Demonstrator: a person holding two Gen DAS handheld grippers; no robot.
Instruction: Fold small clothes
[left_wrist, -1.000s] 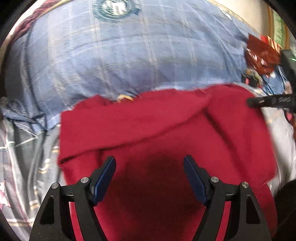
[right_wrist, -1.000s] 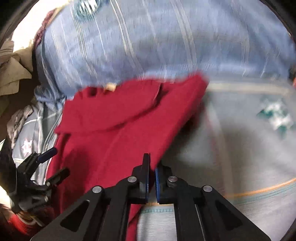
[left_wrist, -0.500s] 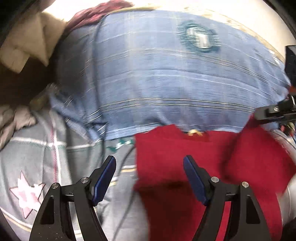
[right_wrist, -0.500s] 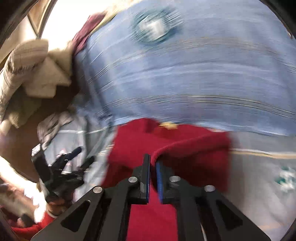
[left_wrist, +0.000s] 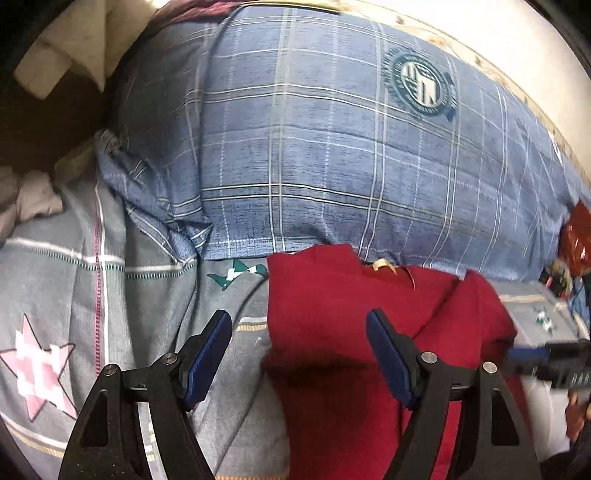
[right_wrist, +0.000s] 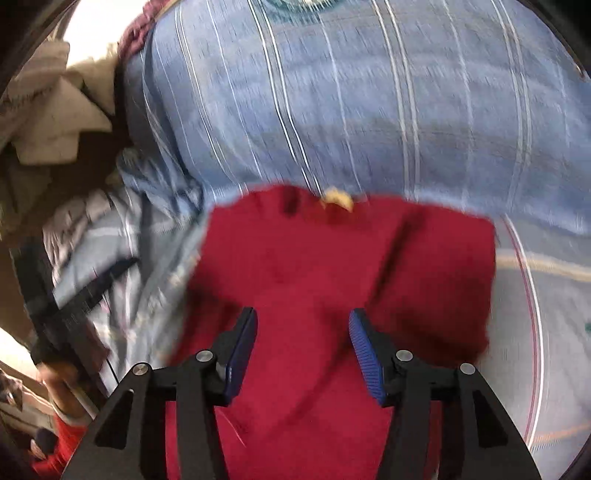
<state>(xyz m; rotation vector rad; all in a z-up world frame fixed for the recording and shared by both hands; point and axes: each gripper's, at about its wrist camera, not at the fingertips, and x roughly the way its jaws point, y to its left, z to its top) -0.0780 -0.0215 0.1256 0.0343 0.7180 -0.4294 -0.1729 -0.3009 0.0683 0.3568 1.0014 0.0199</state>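
One side fold looks done imo: red top (right_wrist: 332, 295) lies on the bed (left_wrist: 74, 295), flap over at 3 o'clock. Right tongs (right_wrist: 303, 350) just opened, holding nothing; left tongs (left_wrist: 299, 354) wide, empty. Rest tbd.

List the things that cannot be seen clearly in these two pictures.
- Red garment, left wrist view: lower part cut off by the frame edge and the left tongs.
- Right wrist view: motion blur smears the blue checked quilt.
- Right tongs, left wrist view: blurred, cut off at the edge.
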